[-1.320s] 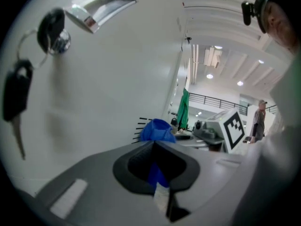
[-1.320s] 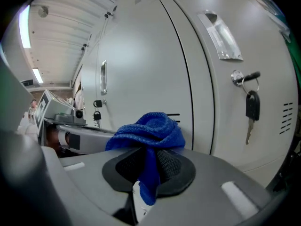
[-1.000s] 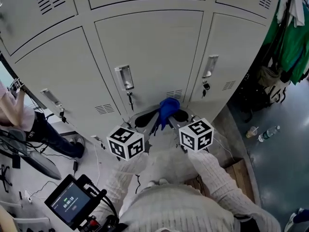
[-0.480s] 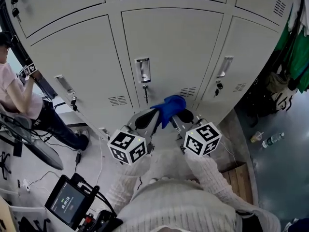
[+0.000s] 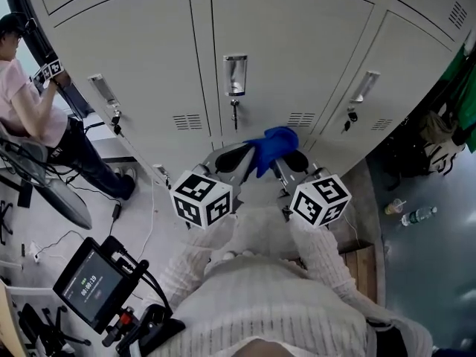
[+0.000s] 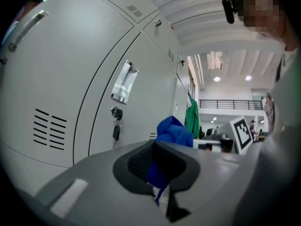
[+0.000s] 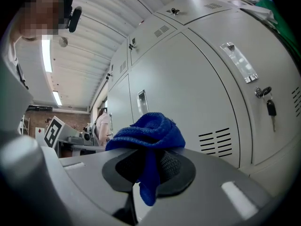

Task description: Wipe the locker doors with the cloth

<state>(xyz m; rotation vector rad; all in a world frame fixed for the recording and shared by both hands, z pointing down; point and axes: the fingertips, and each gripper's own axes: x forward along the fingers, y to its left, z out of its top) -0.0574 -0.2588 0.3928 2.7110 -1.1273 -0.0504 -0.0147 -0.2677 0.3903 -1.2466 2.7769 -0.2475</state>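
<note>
A bunched blue cloth (image 5: 272,146) is held in front of the lower part of the middle grey locker door (image 5: 297,58), beside its vent slots (image 5: 300,119); I cannot tell whether it touches the door. My left gripper (image 5: 239,157) and right gripper (image 5: 278,163) meet at the cloth, and both are shut on it. In the left gripper view the cloth (image 6: 175,132) rises out of the closed left gripper (image 6: 157,166). In the right gripper view the cloth (image 7: 148,133) bulges over the closed right gripper (image 7: 148,168), with a tail hanging down.
The middle door has a recessed handle (image 5: 235,74) with a key (image 5: 235,114) below it; the neighbouring doors (image 5: 141,58) have the same. A seated person (image 5: 33,114) is at the left. A screen device (image 5: 91,287) sits at lower left, hanging green clothes (image 5: 462,88) at the right, a bottle (image 5: 415,216) on the floor.
The head view has swung, so the middle door's handle now sits higher and more central. Both grippers kept hold of the cloth and edged up toward the vent slots.
</note>
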